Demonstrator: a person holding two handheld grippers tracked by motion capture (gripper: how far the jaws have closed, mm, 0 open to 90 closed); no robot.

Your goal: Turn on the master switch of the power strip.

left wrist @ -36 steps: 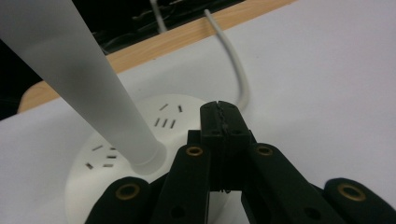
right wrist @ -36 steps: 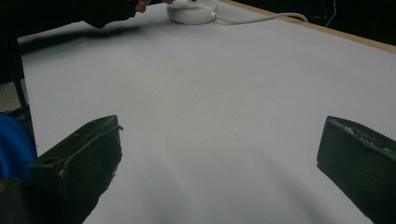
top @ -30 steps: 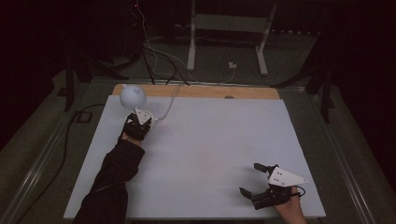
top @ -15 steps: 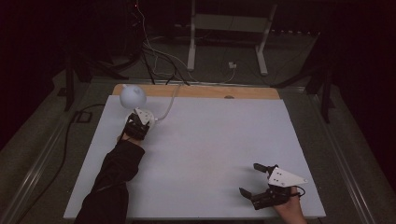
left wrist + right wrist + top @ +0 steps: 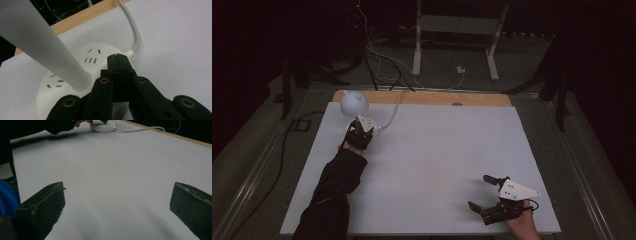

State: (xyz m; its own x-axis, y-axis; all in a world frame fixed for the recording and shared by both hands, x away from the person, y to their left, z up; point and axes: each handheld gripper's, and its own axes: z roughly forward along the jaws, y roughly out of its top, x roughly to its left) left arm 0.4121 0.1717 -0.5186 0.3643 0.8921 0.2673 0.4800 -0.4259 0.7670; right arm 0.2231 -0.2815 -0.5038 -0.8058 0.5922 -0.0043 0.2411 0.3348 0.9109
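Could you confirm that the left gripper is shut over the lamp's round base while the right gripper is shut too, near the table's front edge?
Not quite: the right gripper is open, its jaws wide apart in the right gripper view. The left gripper is indeed shut over the lamp base.

Dim room around an evenly lit white table [image 5: 437, 150], soft shadows, dark surroundings, near jaws blurred in both gripper views

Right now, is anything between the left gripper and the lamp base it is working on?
Nothing visible is. The left gripper, fingers shut, sits right over the lamp base, beside the stem; whether it touches is unclear.
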